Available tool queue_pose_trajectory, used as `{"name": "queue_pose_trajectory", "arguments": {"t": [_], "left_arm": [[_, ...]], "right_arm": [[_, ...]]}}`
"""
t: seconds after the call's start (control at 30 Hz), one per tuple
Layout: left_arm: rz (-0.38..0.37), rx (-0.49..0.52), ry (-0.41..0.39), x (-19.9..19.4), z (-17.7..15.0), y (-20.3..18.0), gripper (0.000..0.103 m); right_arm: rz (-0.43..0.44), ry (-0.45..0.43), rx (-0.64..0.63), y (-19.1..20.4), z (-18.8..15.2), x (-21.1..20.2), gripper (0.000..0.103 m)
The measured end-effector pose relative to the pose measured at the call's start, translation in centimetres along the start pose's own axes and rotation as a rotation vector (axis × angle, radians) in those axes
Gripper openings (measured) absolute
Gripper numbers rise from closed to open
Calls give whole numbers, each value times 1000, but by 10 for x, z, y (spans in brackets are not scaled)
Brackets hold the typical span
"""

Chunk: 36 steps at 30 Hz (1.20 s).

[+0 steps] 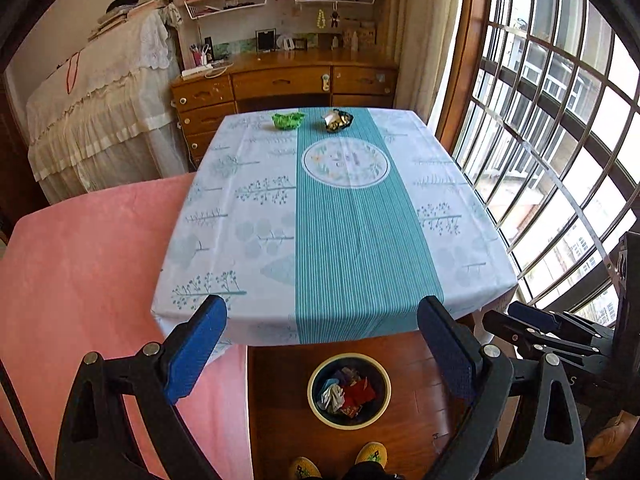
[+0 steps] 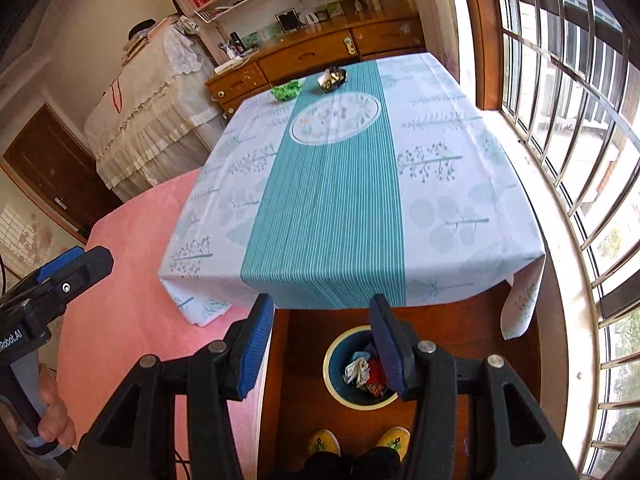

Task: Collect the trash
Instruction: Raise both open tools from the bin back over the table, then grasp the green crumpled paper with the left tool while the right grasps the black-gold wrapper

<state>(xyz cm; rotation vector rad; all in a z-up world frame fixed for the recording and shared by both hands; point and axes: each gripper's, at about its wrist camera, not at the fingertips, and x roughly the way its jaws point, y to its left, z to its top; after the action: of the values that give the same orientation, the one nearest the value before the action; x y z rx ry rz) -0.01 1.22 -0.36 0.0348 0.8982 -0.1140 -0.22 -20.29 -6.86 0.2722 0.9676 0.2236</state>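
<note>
Two pieces of trash lie at the far end of the table: a crumpled green wrapper (image 1: 287,121) (image 2: 285,91) and a black-and-gold wrapper (image 1: 338,120) (image 2: 333,77). On the floor below the near table edge stands a round bin (image 1: 349,390) (image 2: 358,368) holding several crumpled wrappers. My left gripper (image 1: 320,340) is open and empty, held above the bin and the near table edge. My right gripper (image 2: 320,338) is also open with nothing between its fingers, over the same spot. Each gripper shows at the edge of the other's view.
The table wears a white and teal cloth (image 1: 344,220). A pink-covered surface (image 1: 80,272) lies to the left. A barred window (image 1: 560,140) runs along the right. A wooden dresser (image 1: 280,80) stands behind the table. A person's yellow slippers (image 2: 360,442) are on the wooden floor.
</note>
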Motion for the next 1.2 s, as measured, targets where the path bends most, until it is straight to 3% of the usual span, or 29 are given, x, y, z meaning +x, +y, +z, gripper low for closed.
{"name": "queue_pose_trajectory", "arguments": {"t": [0.37,0.63,0.97,1.2], "left_arm": [[28,9,-83,-24,56,-12,95],[23,16,-108,-4,120,-6,95],[-35,93,-120,96,238,36,95],[-91,143,-9,224,326,90,95]], "right_arm": [[80,-101,-70,10,74,-25,50],[86,-169,-132,26,141,-17,50],[9,-188,-142,43,258,53,50],[-42,-119,-39,45,354,157,50]]}}
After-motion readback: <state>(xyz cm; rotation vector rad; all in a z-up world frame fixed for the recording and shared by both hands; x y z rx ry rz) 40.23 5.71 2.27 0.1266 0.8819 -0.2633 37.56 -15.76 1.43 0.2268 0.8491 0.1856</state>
